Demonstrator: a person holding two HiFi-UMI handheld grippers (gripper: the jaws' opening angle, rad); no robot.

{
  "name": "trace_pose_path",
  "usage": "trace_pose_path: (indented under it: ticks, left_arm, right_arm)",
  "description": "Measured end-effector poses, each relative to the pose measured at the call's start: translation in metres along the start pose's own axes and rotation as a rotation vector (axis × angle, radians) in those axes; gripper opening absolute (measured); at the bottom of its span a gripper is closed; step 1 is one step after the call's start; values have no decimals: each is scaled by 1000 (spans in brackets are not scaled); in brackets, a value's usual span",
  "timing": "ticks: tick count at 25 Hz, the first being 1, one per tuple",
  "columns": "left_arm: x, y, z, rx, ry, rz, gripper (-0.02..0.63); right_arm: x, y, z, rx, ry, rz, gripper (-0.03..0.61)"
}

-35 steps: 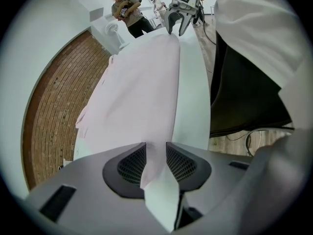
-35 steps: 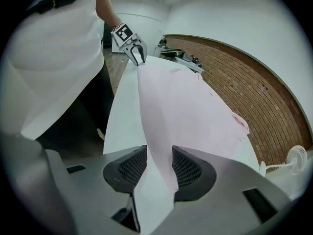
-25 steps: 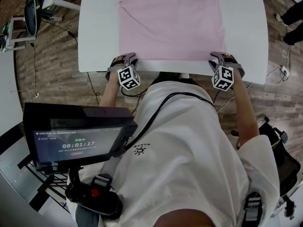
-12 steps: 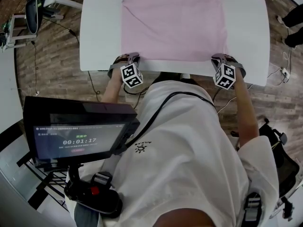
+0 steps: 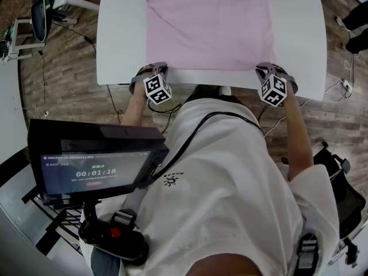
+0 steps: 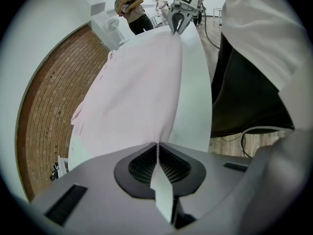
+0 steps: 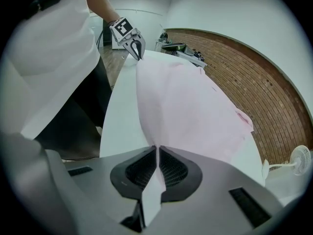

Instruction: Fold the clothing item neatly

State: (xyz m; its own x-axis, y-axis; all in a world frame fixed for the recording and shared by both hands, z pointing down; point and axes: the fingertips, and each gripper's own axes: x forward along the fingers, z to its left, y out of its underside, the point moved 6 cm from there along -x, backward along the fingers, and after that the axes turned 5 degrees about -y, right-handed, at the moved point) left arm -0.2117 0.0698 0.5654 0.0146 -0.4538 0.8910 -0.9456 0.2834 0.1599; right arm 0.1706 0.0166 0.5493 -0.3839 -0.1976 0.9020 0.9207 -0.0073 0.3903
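Note:
A pink garment [image 5: 210,27] lies spread flat on the white table [image 5: 121,33]. My left gripper [image 5: 154,69] is at the near left corner of its hem. In the left gripper view the left gripper [image 6: 157,146] is shut on the pink cloth [image 6: 132,82], its jaws having just closed on it. My right gripper [image 5: 265,69] is at the near right corner. In the right gripper view the right gripper [image 7: 156,148] is likewise shut on the cloth [image 7: 190,102] after just closing. Each gripper view shows the other gripper pinching the far end of the hem.
A dark monitor [image 5: 95,163] on a stand hangs in front of the person's body, below the table edge. Cables and equipment [image 5: 34,16] lie on the wooden floor at the left. A person [image 6: 129,6] stands beyond the table, and a fan [image 7: 298,160] stands by the brick wall.
Both grippers have stayed at the near hem corners. The right marker cube has rolled a little. The garment still lies flat.

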Motion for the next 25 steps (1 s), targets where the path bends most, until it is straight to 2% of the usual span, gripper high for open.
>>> trace_pose_path:
  ticks: [14,18,25]
  left_arm:
    - [-24,18,-14,-18,6,-8,17]
    - [-45,17,-27,-18,7,-13,17]
    - [-84,18,-57,-14,-2,-34,17]
  right_arm:
    - [-20,-16,8,8,-37,-62,21]
    - [-34,-14,20,13,-65,-69,21]
    - [-64,-16,49,14,-66,-84,21]
